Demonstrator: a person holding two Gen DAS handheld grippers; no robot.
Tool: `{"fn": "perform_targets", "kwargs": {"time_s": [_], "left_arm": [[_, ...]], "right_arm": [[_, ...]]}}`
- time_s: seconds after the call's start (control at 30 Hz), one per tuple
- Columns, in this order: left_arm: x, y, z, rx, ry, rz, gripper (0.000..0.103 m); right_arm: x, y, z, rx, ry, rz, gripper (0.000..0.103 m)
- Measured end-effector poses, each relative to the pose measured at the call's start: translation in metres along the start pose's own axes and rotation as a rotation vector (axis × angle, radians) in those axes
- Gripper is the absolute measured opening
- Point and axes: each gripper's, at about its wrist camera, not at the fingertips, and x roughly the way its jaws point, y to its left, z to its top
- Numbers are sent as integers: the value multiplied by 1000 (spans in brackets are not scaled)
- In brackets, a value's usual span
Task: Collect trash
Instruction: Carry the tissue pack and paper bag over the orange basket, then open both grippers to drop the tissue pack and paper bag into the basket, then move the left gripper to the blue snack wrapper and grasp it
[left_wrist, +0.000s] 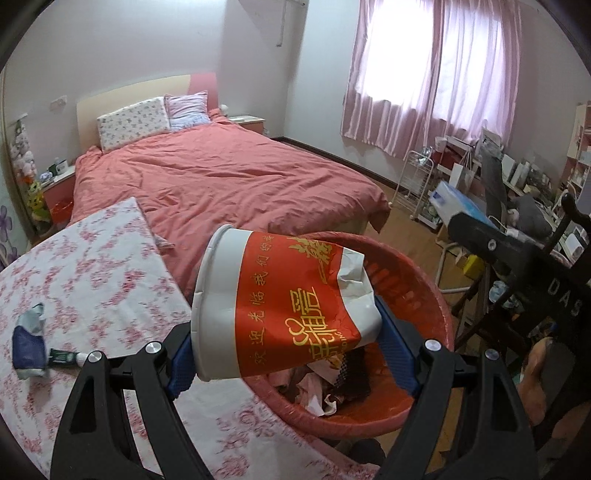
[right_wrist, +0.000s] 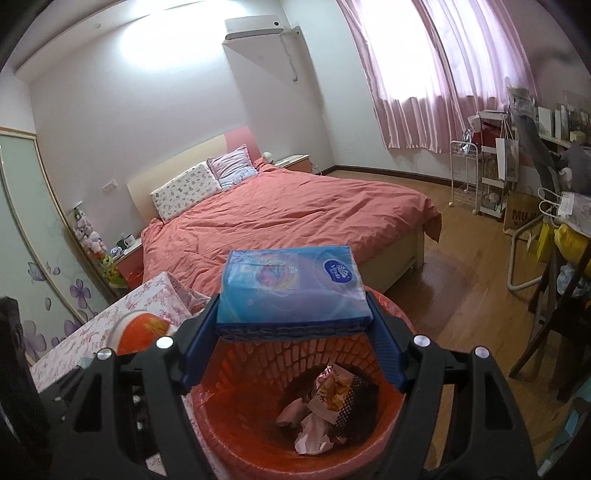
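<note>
Left wrist view:
Left gripper (left_wrist: 286, 338): fingers clamped on a crumpled paper cup (left_wrist: 280, 306), one blue pad at its rim end, the other at its crushed base.
Paper cup: red and white, lying on its side, held over the near rim of the bin (left_wrist: 436, 295).
Bin: red, lined with a red bag, standing just beside the table (left_wrist: 92, 266); crumpled paper and wrappers (left_wrist: 317, 387) lie at the bottom.
Table: covered in a pink floral cloth; a squeezed tube (left_wrist: 33, 345) lies on it to the left of the gripper.
Background: bed (left_wrist: 221, 181) with a salmon cover.

Right wrist view:
Right gripper (right_wrist: 293, 325): fingers pinching a blue tissue pack (right_wrist: 291, 288) across its width.
Tissue pack: held level above the bin (right_wrist: 236, 435), over its far rim.
Bin contents: paper scraps (right_wrist: 310, 432) and a printed wrapper (right_wrist: 332, 391).
Paper cup (right_wrist: 142, 330): partly visible at left, over the table edge.
</note>
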Motion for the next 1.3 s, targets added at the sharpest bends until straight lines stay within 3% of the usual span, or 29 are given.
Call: {"fn": "perform_targets", "kwargs": {"time_s": [0.3, 0.7, 1.3], "left_arm": [[27, -2, -9, 6, 88, 31, 87], [7, 45, -22, -40, 109, 175, 87], [-57, 177, -41, -210, 39, 467, 87]], "right_arm": [[23, -17, 0, 63, 41, 39, 84], [20, 5, -10, -13, 52, 17, 82], [22, 85, -38, -191, 115, 76, 75]]}}
